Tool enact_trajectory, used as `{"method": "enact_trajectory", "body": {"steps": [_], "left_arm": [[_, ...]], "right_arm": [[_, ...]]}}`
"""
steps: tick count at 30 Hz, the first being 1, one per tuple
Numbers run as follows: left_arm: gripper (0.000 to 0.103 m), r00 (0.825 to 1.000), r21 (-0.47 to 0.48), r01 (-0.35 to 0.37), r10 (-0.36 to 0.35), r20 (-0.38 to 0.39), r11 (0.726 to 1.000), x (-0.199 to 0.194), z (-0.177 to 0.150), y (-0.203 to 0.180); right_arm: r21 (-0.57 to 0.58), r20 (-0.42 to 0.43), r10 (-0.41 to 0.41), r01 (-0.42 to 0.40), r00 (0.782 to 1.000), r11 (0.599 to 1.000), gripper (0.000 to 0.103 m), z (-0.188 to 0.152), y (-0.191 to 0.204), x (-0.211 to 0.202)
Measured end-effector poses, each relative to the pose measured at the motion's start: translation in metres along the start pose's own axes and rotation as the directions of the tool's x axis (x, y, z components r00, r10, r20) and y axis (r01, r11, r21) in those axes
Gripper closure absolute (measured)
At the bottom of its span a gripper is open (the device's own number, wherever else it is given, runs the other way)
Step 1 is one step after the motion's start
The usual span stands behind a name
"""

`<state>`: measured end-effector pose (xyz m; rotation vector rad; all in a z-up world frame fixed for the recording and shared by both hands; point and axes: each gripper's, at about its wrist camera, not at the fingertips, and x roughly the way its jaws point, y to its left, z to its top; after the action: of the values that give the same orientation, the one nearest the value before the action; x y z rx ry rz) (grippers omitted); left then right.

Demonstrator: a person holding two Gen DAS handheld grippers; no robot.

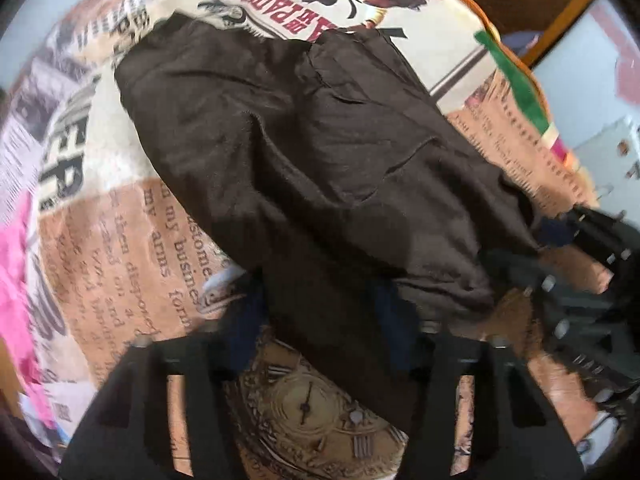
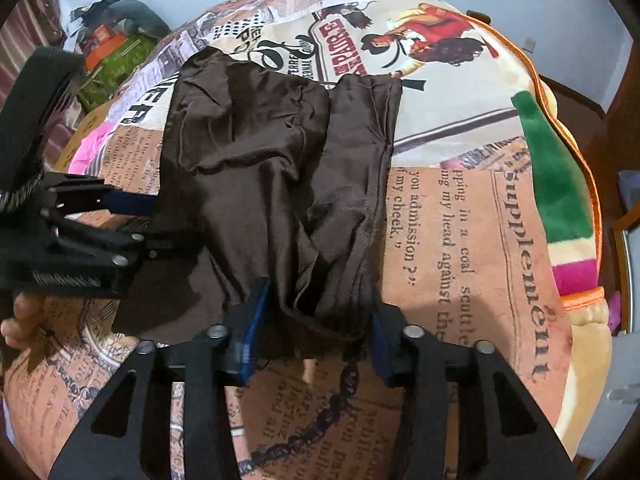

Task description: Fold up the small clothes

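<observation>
Dark brown satin garment (image 2: 276, 184) lies crumpled on the newspaper-print bedspread (image 2: 460, 240). Right gripper (image 2: 316, 320) pinches its bunched near hem. Left gripper (image 1: 320, 320) straddles the left edge, fabric between blue pads, grip unclear. No containers visible.

Newsprint-patterned cover (image 2: 472, 240) spread over the surface, printed with text, a clock face (image 1: 308, 408) and a red-clad figure (image 2: 432, 32). Pink cloth (image 1: 16, 264) at the left edge. Green, white and magenta plush (image 2: 560, 200) along the right edge.

Brown garment (image 2: 272, 168): seemingly satiny, creased cloth
</observation>
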<state>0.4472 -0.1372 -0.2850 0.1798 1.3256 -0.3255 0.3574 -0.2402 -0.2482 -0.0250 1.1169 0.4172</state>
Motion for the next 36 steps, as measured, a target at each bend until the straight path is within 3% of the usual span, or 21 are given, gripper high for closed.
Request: {"method": "enact_trajectory", "body": {"steps": [1,2,8,13,16,21,28,36], "left_arm": [[0.078,1.000,0.010,-0.012,0.012,0.003,1.000,0.000,-0.001,-0.001],[0.094,1.000,0.017,-0.022,0.022,0.004,1.000,-0.001,-0.004,-0.001],[0.094,1.000,0.043,-0.020,0.019,0.015,0.999,-0.017,-0.026,0.012],[0.095,0.999,0.078,-0.040,0.038,0.018,0.996,-0.042,-0.053,0.034],[0.101,0.998,0.075,-0.060,0.059,0.016,0.995,-0.054,-0.069,0.051],[0.101,0.997,0.038,-0.072,0.071,0.013,0.997,-0.060,-0.087,0.078],[0.099,0.993,-0.007,-0.046,0.047,0.104,0.999,-0.086,-0.087,0.095],[0.075,0.987,-0.036,-0.022,0.028,0.158,0.999,-0.077,-0.044,0.088]], "right_arm": [[0.012,-0.003,0.005,-0.005,1.000,1.000,0.074,0.000,-0.002,0.001],[0.025,-0.006,0.015,-0.015,1.000,1.000,0.076,-0.001,-0.005,0.002],[0.054,-0.033,0.093,-0.091,0.995,0.994,0.082,-0.009,-0.001,-0.005],[-0.066,-0.089,0.128,-0.134,0.988,0.989,0.078,-0.026,0.038,-0.014],[-0.155,-0.089,0.120,-0.133,0.989,0.979,0.075,-0.034,0.062,-0.030],[-0.159,-0.056,0.132,-0.139,0.990,0.977,0.063,-0.027,0.071,-0.051],[-0.094,-0.017,0.094,-0.095,0.995,0.991,0.061,-0.010,0.054,-0.062],[-0.018,0.052,0.095,-0.094,0.994,0.995,0.059,0.033,0.030,-0.049]]}}
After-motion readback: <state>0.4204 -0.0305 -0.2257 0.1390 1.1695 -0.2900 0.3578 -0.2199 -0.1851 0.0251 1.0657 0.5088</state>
